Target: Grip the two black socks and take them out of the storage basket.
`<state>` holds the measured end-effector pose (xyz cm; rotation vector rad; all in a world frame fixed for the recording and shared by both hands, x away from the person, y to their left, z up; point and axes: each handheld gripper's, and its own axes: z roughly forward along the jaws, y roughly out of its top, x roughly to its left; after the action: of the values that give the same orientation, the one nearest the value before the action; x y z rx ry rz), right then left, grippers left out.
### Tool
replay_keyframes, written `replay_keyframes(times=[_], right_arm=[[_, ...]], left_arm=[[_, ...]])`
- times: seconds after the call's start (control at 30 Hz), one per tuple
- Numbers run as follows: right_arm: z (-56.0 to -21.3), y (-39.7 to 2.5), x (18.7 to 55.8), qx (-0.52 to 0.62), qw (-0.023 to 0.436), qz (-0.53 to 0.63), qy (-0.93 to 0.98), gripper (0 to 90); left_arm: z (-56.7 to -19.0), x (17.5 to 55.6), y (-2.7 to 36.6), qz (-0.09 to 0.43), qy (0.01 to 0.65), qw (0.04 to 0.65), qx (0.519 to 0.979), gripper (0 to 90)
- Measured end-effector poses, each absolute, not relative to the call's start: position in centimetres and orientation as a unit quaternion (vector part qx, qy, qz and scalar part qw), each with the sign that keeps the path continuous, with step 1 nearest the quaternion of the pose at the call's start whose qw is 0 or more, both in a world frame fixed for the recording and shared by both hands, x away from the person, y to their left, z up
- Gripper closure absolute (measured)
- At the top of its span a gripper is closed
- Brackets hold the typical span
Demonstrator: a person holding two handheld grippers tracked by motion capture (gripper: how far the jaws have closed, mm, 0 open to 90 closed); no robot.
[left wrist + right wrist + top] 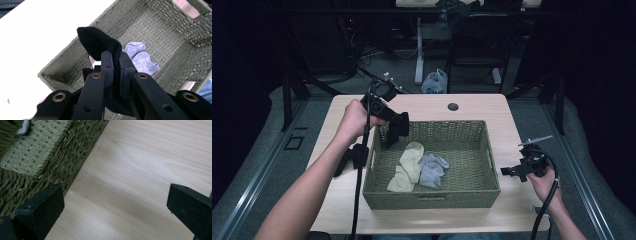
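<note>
A green woven basket stands mid-table, holding a pale yellow sock and a grey sock. My left gripper hangs over the basket's far left corner, shut on a black sock that dangles above the basket floor. In the left gripper view the black sock is pinched between the jaws of my left gripper, with the grey sock below it inside the basket. My right gripper is open and holds nothing, low over the table to the right of the basket. Its wide-apart jaws frame bare wood in the right gripper view.
A second black sock lies on the wooden table just left of the basket. The basket's right wall is close to the right gripper. A round cable hole sits near the table's far edge. The floor beyond holds desk legs and a plastic bag.
</note>
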<state>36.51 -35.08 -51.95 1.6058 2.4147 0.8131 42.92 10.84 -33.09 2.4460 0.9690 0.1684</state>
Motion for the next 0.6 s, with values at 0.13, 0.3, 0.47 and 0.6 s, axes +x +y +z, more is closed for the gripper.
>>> replay_keyframes(times=[0.13,0.3,0.47,0.6], right_arm=[[-52.0,-35.0,36.5,0.532,0.067,0.268,0.8,0.5],[-52.0,-35.0,36.5,0.533,0.065,0.265,0.801,0.5],[-52.0,-35.0,36.5,0.533,0.069,0.269,0.799,0.5],[-52.0,-35.0,36.5,0.536,0.068,0.267,0.798,0.5]], left_arm=[[-32.5,43.0,11.1,0.066,0.357,0.25,0.897,85.0],[-31.9,43.2,11.6,0.071,0.363,0.253,0.894,84.9],[-31.1,43.4,12.5,0.077,0.371,0.258,0.889,85.0],[-30.5,43.5,13.2,0.082,0.377,0.262,0.885,85.0]])
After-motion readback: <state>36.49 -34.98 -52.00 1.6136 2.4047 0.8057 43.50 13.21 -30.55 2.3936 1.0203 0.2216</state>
